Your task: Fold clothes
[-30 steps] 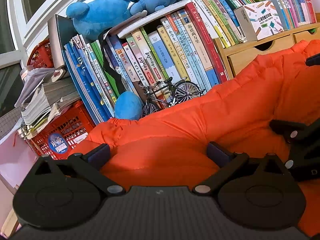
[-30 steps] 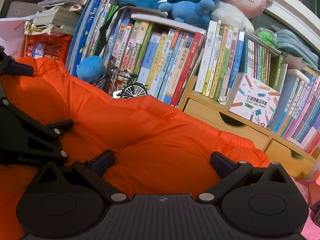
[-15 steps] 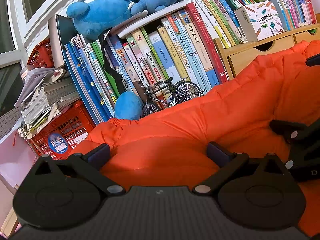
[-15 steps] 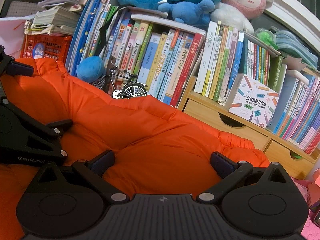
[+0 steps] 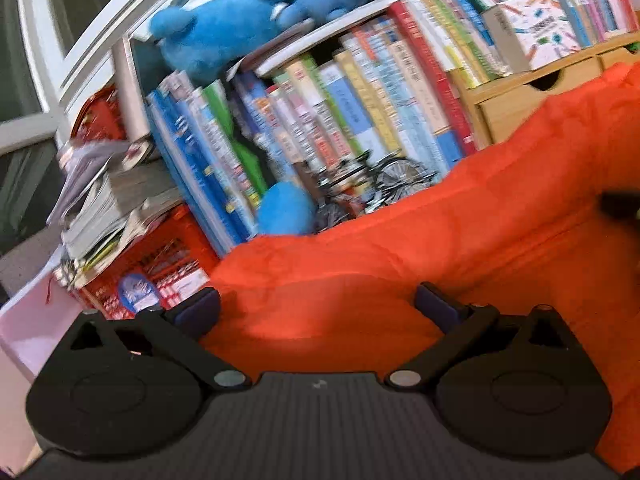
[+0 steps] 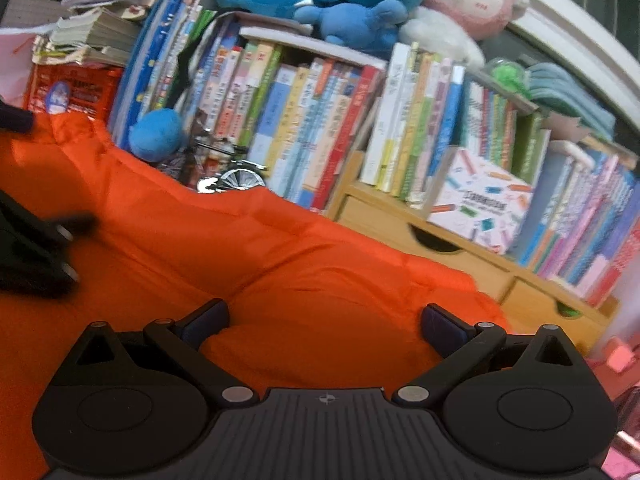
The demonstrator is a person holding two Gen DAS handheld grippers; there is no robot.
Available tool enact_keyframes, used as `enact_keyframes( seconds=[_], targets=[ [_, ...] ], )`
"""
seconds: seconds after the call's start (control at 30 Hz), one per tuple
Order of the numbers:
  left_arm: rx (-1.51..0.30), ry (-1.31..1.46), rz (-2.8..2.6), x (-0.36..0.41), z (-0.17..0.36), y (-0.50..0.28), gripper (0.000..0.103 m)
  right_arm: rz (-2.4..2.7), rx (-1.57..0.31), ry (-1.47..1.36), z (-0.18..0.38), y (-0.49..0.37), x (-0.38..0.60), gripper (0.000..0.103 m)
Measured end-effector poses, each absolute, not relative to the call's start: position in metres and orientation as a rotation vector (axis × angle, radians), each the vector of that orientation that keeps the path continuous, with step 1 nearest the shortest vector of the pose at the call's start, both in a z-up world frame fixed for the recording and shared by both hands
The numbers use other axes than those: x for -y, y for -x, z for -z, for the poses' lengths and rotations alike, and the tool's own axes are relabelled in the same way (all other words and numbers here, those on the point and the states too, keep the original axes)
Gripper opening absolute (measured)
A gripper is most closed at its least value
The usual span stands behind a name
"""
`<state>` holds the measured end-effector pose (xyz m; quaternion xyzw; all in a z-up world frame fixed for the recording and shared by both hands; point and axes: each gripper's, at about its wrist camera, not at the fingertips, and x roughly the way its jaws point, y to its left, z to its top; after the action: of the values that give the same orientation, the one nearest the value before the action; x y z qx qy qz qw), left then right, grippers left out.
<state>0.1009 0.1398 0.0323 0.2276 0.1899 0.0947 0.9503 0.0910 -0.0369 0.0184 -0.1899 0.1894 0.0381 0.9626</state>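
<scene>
A puffy orange garment (image 5: 440, 248) lies bunched in front of a bookshelf and fills the lower half of both views (image 6: 240, 248). My left gripper (image 5: 316, 308) is open, its fingers spread wide over a padded bulge of the fabric near the garment's left end. My right gripper (image 6: 324, 320) is also open over another bulge toward the right end. Neither holds any cloth. The left gripper (image 6: 36, 252) shows blurred at the left edge of the right wrist view. A dark bit of the right gripper (image 5: 620, 204) shows at the right edge of the left wrist view.
Close behind the garment stand rows of books (image 6: 304, 120), a small model bicycle (image 5: 372, 184), a blue ball (image 5: 286, 212) and wooden drawers (image 6: 420, 232). Blue plush toys (image 5: 224, 28) sit on top. A red crate (image 5: 160, 268) with stacked papers is at the left.
Both views are now motion-blurred. The left view has swung left and the right view right, so the grippers have drawn apart. Both stay open.
</scene>
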Motion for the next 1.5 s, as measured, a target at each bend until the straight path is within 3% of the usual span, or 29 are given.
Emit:
enact_keyframes(
  seconds=[0.27,0.63,1.5],
  targets=[
    [-0.482,-0.319,-0.241,-0.193,-0.035,-0.104,0.103,0.016,-0.405,0.370,-0.018,-0.093,0.068,0.103],
    [-0.537,-0.247,-0.232,-0.209,-0.035,-0.103,0.103,0.181,-0.521,0.244,-0.010,-0.092,0.144,0.103],
    [-0.527,-0.218,-0.220,-0.214,-0.036,-0.105,0.103,0.185,-0.515,0.300,-0.007,-0.092,0.136,0.103]
  ],
)
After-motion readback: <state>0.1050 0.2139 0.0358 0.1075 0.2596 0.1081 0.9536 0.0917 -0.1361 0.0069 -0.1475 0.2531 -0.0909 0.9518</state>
